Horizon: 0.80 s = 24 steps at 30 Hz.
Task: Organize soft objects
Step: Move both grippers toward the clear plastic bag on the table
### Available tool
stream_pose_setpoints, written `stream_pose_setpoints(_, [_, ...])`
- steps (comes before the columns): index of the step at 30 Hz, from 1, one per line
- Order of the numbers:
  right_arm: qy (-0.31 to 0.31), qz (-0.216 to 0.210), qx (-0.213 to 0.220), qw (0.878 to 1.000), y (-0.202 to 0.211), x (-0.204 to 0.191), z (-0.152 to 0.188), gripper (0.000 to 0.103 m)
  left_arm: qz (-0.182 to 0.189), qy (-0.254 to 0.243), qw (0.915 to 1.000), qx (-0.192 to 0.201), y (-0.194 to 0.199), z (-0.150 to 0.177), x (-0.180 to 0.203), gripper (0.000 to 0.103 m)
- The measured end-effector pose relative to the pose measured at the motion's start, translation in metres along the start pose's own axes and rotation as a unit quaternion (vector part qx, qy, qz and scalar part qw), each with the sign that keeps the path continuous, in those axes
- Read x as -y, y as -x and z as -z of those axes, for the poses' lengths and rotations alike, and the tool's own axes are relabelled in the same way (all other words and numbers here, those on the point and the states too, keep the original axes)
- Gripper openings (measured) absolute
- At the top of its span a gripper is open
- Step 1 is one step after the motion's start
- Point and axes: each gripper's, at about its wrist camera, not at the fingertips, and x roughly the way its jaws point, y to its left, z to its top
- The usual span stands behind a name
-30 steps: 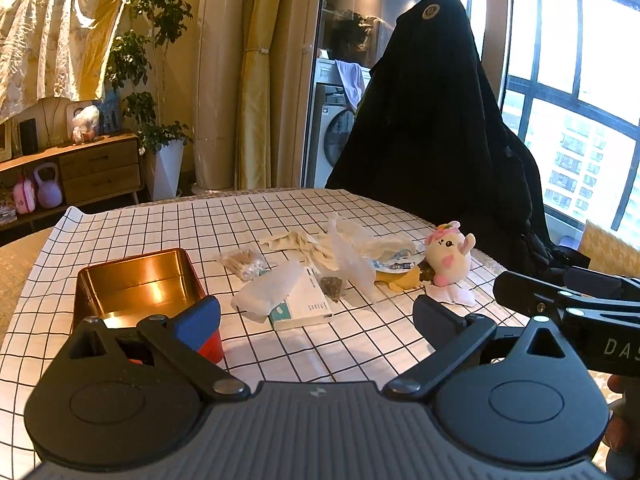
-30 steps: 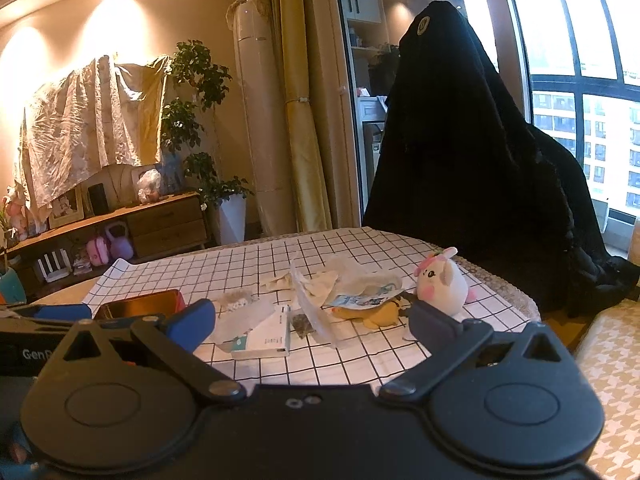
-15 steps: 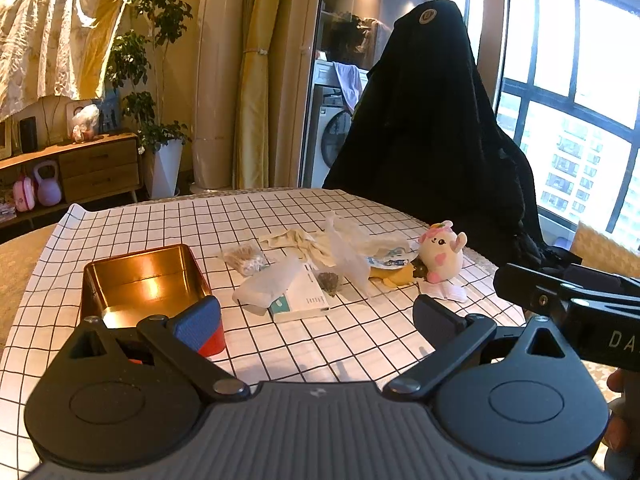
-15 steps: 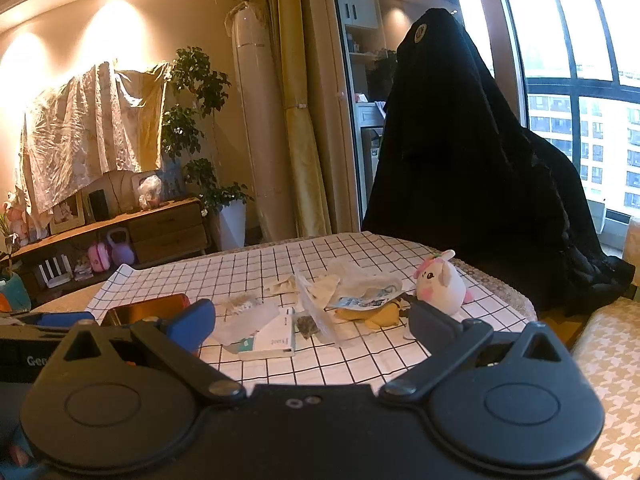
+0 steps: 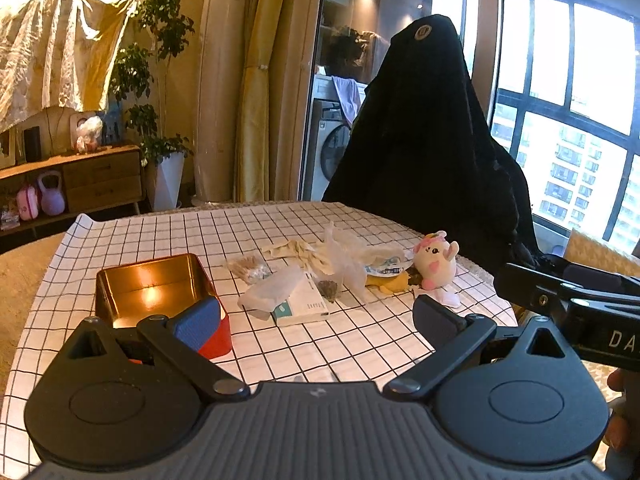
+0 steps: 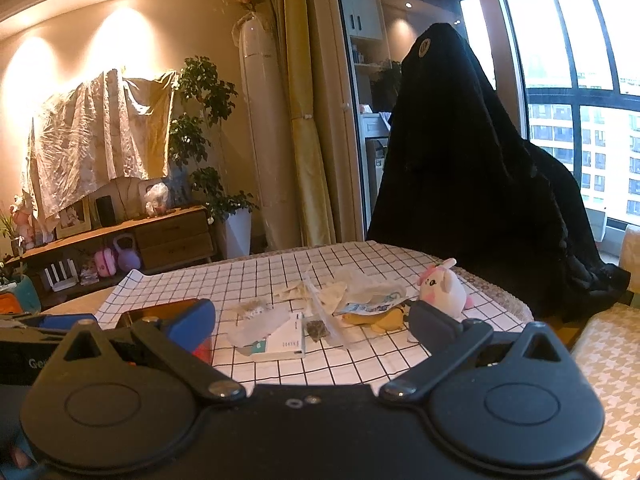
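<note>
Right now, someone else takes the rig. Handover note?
Left gripper: open, empty, above the near table edge.
Right gripper: open, empty, held level beside it.
Tin box: lid off, nothing visible inside, front-left on the checked tablecloth.
Clutter pile mid-table: clear plastic bags, cream cloth, small white carton, a yellow soft item. Pink-and-white plush toy sits upright at the pile's right end.
Done: nothing sorted yet.
Left: pick out the soft things, probably into the box.
</note>
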Motion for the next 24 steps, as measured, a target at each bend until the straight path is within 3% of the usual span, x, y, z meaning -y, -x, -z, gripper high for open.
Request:
stream_pose_setpoints(10, [-0.001,-0.002,-0.002,1.0,0.01,-0.003,0.005,0.103,-0.001,-0.005,1.0,-0.005,0.008,0.006,0.002,0.103])
stream_pose_setpoints(24, [-0.01,-0.004,-0.045,0.999,0.001,0.002,0.011,0.103,-0.006,0.002,0.9981,-0.061,-0.009,0.012,0.004,0.103])
